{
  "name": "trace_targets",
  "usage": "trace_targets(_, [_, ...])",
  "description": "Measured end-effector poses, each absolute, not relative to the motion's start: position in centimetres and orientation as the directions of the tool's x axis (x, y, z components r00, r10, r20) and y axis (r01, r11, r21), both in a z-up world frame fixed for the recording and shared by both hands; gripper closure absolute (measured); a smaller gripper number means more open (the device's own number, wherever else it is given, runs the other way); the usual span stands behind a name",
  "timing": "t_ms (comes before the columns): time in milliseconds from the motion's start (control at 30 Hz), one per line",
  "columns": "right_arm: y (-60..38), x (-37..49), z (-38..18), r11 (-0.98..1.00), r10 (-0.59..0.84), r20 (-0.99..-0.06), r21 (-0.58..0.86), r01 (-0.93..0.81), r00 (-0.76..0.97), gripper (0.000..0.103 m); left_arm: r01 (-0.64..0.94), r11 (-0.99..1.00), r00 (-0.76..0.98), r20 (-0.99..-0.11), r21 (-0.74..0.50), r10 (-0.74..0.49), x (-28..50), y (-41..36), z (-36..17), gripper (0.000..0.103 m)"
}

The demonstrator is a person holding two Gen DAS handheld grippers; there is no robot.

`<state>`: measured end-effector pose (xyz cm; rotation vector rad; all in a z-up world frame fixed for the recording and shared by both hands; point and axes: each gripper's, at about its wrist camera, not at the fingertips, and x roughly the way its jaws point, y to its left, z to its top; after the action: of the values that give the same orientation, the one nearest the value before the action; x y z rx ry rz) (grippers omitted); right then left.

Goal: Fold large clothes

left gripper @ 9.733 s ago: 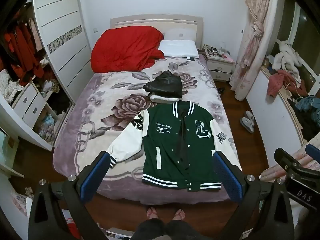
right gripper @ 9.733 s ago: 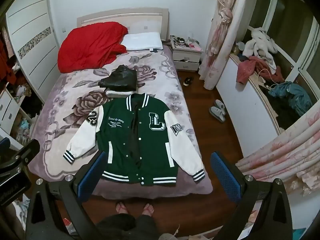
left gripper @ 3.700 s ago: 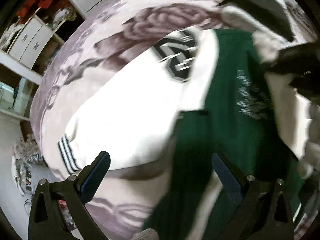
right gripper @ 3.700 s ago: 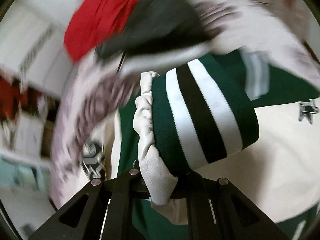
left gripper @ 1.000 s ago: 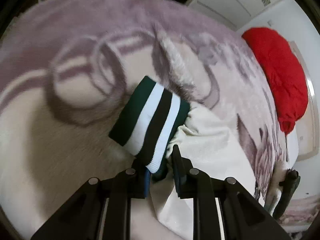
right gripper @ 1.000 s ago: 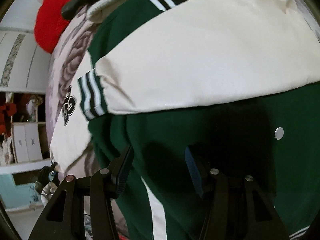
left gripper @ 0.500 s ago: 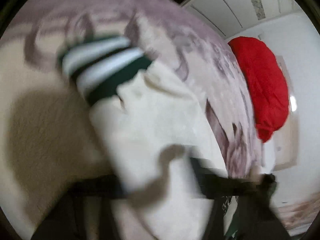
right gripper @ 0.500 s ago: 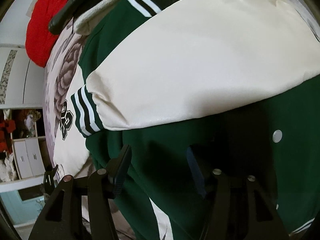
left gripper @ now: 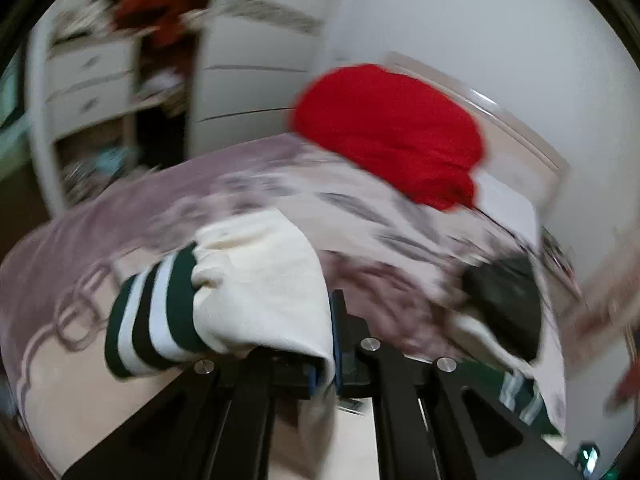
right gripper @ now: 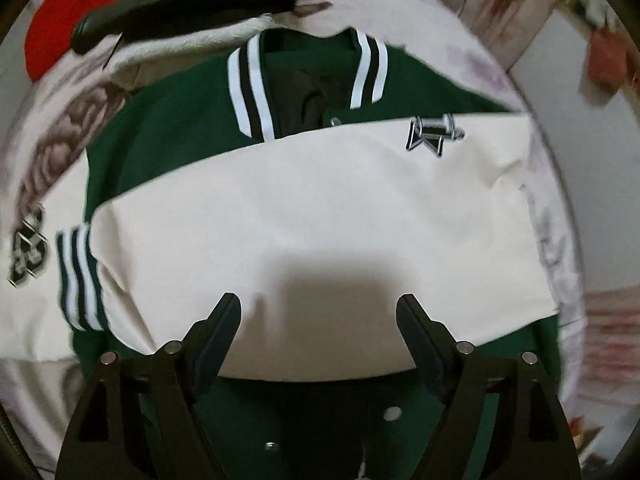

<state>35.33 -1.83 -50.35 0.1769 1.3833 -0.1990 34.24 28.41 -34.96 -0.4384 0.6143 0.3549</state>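
While the left hand-held gripper (left gripper: pixel 325 354) stays clamped on the cream sleeve (left gripper: pixel 260 280) above the bed (left gripper: pixel 60 280), the right hand-held gripper (right gripper: pixel 319 312) (jaws just widened, nothing between) hovers over the jacket (right gripper: pixel 180 120), mid-bed.

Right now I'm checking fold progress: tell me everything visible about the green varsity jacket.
The green varsity jacket lies face up on the bed, matte green body, cream sleeves, striped collar and cuffs. One cream sleeve is folded across its chest. The other sleeve is pinched, lifted, in the left hand-held gripper.
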Motion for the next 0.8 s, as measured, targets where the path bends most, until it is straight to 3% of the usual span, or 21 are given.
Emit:
trace_targets(167, [-9.3, 32.8, -49.1, 0.948, 0.072, -0.982, 0.122, 0.294, 0.176, 0.021, -0.159, 0.948, 0.774, -0.631, -0.274, -0.053, 38.5, 11.1, -33.0, 0.1])
trace_targets(367, [-22.2, 28.1, -49.2, 0.897, 0.097, -0.987, 0.143, 0.417, 0.13, 0.021, 0.116, 0.941, 0.621, -0.716, -0.318, -0.319, 41.1, -10.4, -38.0, 0.1])
trace_targets(533, [-32.5, 24.5, -50.6, 0.829, 0.129, -0.985, 0.173, 0.532, 0.118, 0.021, 0.219, 0.942, 0.353, -0.879, -0.254, -0.319, 40.7, -23.3, -46.9, 0.099])
trace_targets(733, [-39.9, 20.7, -52.2, 0.752, 0.279, -0.944, 0.328, 0.572, 0.174, 0.021, 0.332, 0.937, 0.264, -0.943, -0.111, -0.205, 39.2, -27.7, -50.5, 0.065])
trace_targets(800, [-41.3, 19.6, -52.5, 0.729, 0.325, -0.925, 0.378, 0.57, 0.198, 0.021, 0.335, 0.934, 0.253, -0.944, -0.121, -0.213, 40.0, -26.3, -50.1, 0.026])
